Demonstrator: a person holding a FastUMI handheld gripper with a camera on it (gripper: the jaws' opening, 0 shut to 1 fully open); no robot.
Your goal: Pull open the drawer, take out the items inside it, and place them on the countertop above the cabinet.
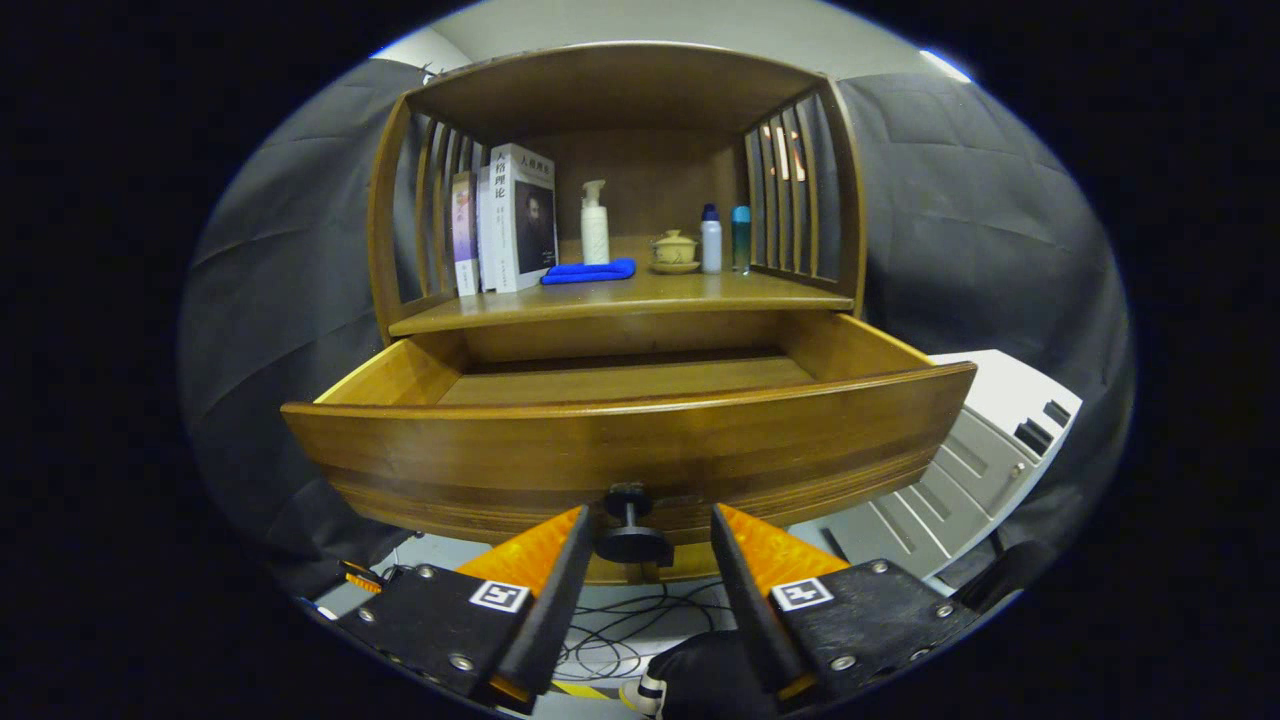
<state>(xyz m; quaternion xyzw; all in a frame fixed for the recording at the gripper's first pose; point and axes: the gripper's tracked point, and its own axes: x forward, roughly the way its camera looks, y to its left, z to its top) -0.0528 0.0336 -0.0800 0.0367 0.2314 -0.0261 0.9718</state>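
Gripper (650, 545): two wedge-shaped fingers (545, 560) on black plates, silver screws at the plate corners, one square black-and-white marker tag (499, 596) per plate

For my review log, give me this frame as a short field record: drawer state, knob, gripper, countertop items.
drawer: pulled open; the visible part of its floor is bare
knob: on the drawer front, between the fingers, untouched
gripper: open, fingers on either side of the knob
countertop: books, blue cloth, spray bottle, lidded cup, two small bottles
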